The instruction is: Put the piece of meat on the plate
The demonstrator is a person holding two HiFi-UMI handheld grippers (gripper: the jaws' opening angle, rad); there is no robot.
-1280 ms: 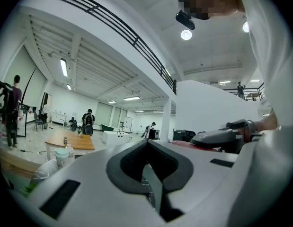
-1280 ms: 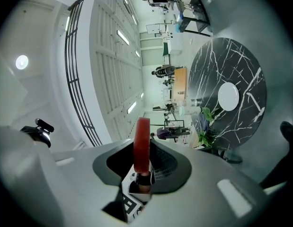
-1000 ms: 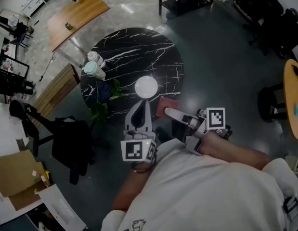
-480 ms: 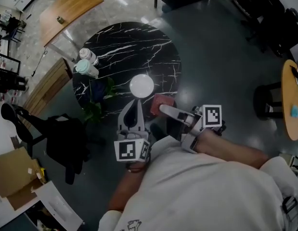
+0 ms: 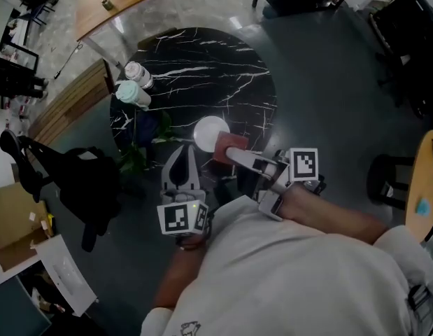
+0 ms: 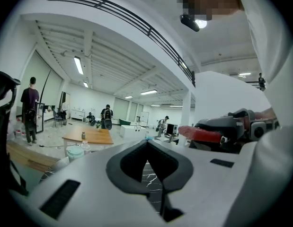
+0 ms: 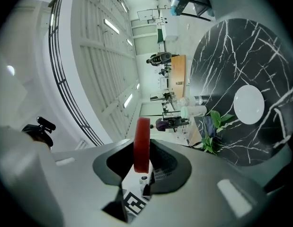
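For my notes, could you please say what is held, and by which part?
The right gripper clamps the piece of meat by one edge; left gripper is empty.

A round black table veined in white stood on a dark grey floor, and in the right gripper view the same table filled the right side. 1 white plate lay bare on it near the person's edge, and 2 bottles with pale caps lay side by side at its left rim, well apart from the plate. A leafy green plant sat at that same rim between the bottles and the person, though whether it rested on the top could not be told
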